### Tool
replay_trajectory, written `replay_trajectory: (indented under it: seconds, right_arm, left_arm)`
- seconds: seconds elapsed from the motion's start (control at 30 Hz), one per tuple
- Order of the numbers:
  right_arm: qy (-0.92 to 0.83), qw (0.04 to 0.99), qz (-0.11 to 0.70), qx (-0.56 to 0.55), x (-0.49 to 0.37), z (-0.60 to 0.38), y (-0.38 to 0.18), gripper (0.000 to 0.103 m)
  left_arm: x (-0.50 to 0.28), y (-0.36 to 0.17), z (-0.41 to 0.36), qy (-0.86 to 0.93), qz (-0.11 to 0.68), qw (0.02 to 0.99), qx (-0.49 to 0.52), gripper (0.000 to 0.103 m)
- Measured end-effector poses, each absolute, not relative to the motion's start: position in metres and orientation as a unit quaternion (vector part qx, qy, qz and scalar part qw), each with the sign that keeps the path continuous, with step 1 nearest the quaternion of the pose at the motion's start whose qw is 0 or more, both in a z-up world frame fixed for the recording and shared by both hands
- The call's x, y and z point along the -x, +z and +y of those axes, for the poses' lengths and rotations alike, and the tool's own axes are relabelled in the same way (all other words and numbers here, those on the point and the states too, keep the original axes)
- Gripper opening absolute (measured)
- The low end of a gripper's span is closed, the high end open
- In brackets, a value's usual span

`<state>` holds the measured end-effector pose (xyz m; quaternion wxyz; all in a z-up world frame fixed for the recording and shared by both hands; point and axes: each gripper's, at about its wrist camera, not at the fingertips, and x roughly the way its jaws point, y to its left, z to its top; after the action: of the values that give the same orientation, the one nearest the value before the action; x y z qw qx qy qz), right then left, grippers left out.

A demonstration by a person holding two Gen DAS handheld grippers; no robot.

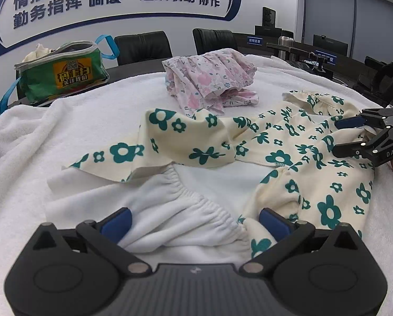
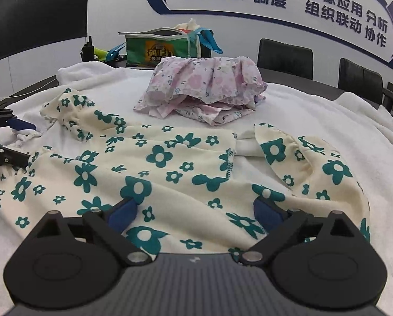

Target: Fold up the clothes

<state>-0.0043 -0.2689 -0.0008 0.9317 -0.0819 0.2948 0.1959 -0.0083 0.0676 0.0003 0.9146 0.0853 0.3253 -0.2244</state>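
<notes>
A cream garment with green flowers [image 1: 275,142] lies spread and rumpled on a white towel [image 1: 38,137]; it also shows in the right wrist view [image 2: 170,173]. Its white inner side and elastic waistband [image 1: 196,205] face my left gripper [image 1: 195,221], which is open with the waistband between its fingers. My right gripper [image 2: 195,213] is open, its fingers resting on the flowered cloth. The right gripper also shows in the left wrist view [image 1: 354,137], and the left gripper shows at the left edge of the right wrist view [image 2: 14,142], with the waistband edge between its fingers.
A folded pink floral garment [image 1: 212,81] sits on the towel behind the flowered one, also seen in the right wrist view [image 2: 207,89]. A green bag [image 1: 62,73] stands at the back left. Black chairs [image 1: 143,47] and monitors line the far side.
</notes>
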Motion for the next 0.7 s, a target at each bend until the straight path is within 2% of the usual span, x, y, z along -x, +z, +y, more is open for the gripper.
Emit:
replay_trajectory:
  seconds: [0.37,0.7]
  right_arm:
    - [0.177,0.933,0.301,0.088,0.002,-0.2661,-0.0026,0.102]
    - [0.169,0.933,0.309,0.075,-0.0019,-0.2691,-0.0037,0.102]
  left_arm:
    - [0.0084,0.0004,0.0676,-0.224,0.325,0.915,-0.085,0.103]
    - [0.0085,0.0004,0.0673,-0.224,0.325,0.915,-0.085,0.103]
